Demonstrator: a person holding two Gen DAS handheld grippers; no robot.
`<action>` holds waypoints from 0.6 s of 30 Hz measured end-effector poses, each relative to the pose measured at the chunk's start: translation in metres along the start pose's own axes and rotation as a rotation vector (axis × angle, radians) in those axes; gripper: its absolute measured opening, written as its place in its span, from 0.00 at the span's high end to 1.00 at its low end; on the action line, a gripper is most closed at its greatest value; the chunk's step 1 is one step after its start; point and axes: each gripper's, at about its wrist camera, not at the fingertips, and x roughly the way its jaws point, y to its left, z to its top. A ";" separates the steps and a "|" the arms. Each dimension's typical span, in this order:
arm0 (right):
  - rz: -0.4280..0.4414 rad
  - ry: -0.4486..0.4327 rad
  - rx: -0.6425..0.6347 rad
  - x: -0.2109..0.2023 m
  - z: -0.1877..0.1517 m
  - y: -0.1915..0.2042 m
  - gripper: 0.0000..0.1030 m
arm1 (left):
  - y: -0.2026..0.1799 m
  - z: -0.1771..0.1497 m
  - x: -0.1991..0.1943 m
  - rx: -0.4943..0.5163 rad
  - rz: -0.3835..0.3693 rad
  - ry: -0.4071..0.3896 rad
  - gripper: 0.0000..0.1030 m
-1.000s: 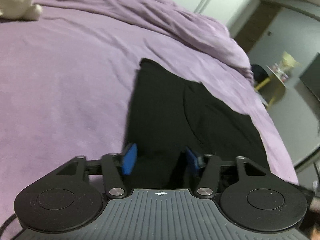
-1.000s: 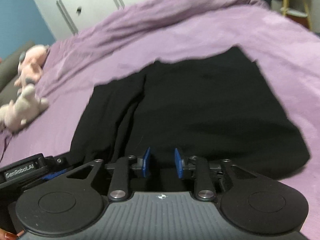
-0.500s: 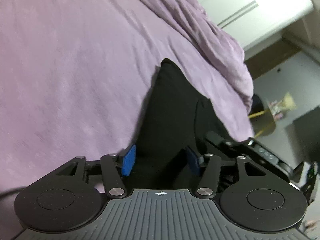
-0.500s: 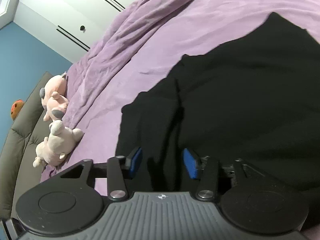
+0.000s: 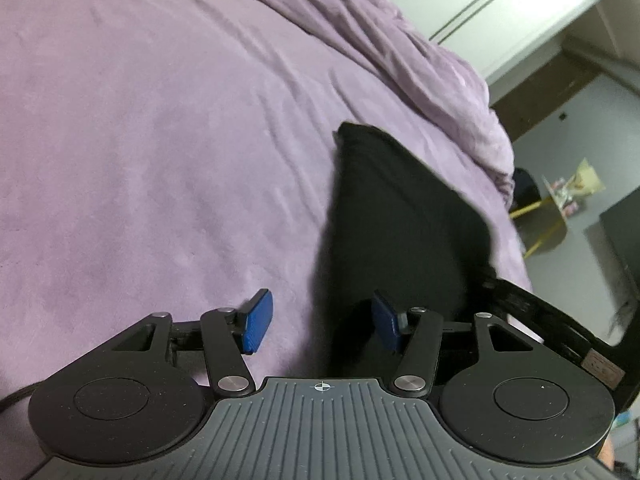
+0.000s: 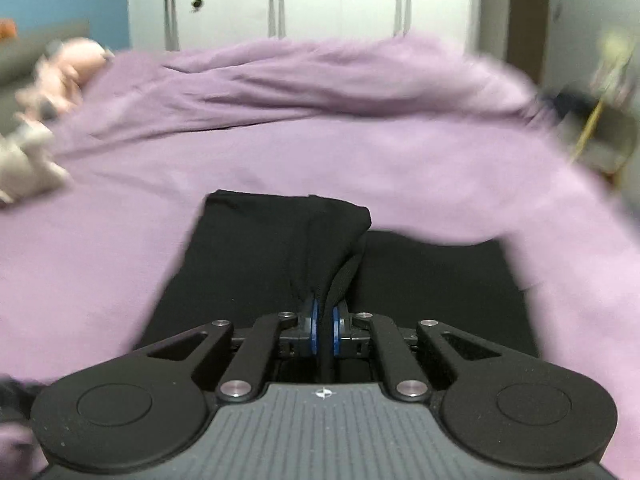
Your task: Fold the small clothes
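Purple blanket (image 5: 160,140) covered the whole bed and was the biggest thing before me, rumpled into a ridge along its far side. On it lay the black garment (image 6: 256,264), spread flat near my end of the bed, with one part lifted off the rest.

My right gripper (image 6: 325,330) was pressed together on a bunched fold of that garment, the blue pads squeezing the cloth so that it rose in a soft peak above the layer lying under it. My left gripper (image 5: 322,322) was spread wide and held nothing; one pad hung over bare blanket, the other over the garment's edge.

I judged the cloth to be light, thin and limp. It would drape and sag rather than hold a line, and a single pinch would let the rest trail. The better hold, I thought, was a hem or corner on each side, so the fold could be carried over evenly.

The right view showed the pinch itself and the stuffed toys (image 6: 36,112) at the bed's far left, though motion blurred its edges. The left view missed the pinch but showed the garment's long side edge (image 5: 332,216), a yellow stool (image 5: 548,220) beyond the bed, and part of my other gripper at its right.
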 end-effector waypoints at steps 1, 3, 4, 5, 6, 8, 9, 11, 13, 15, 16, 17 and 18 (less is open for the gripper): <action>-0.029 0.009 -0.013 0.001 -0.002 -0.009 0.94 | -0.003 -0.001 0.003 -0.004 -0.007 0.016 0.43; -0.052 0.062 -0.002 0.010 -0.008 -0.026 0.94 | -0.011 -0.005 0.013 -0.020 -0.049 0.053 0.43; -0.053 0.099 0.009 0.016 -0.013 -0.034 0.93 | -0.016 -0.007 0.018 -0.018 -0.075 0.070 0.43; -0.036 0.126 0.027 0.021 -0.016 -0.041 0.93 | -0.021 -0.009 0.023 -0.015 -0.113 0.087 0.43; -0.008 0.137 0.051 0.023 -0.019 -0.047 0.92 | -0.024 -0.011 0.030 -0.023 -0.162 0.122 0.42; 0.049 0.116 0.116 0.022 -0.021 -0.059 0.91 | -0.023 -0.012 0.035 -0.057 -0.210 0.158 0.41; 0.081 0.113 0.158 0.020 -0.022 -0.067 0.86 | -0.021 -0.011 0.033 -0.062 -0.226 0.152 0.41; 0.150 0.118 0.249 0.017 -0.025 -0.083 0.71 | -0.012 -0.012 0.026 -0.068 -0.215 0.149 0.42; 0.234 0.127 0.349 0.011 -0.036 -0.096 0.64 | -0.007 -0.013 0.015 -0.056 -0.153 0.119 0.42; 0.278 0.145 0.411 0.001 -0.051 -0.103 0.64 | -0.011 -0.015 0.009 0.002 -0.065 0.088 0.41; 0.297 0.154 0.427 -0.005 -0.057 -0.103 0.64 | -0.013 -0.017 0.007 0.026 -0.047 0.081 0.41; 0.318 0.152 0.445 -0.016 -0.067 -0.106 0.62 | -0.016 -0.018 0.007 0.044 -0.036 0.081 0.41; 0.326 0.146 0.458 -0.023 -0.074 -0.106 0.62 | -0.019 -0.019 0.007 0.057 -0.025 0.083 0.41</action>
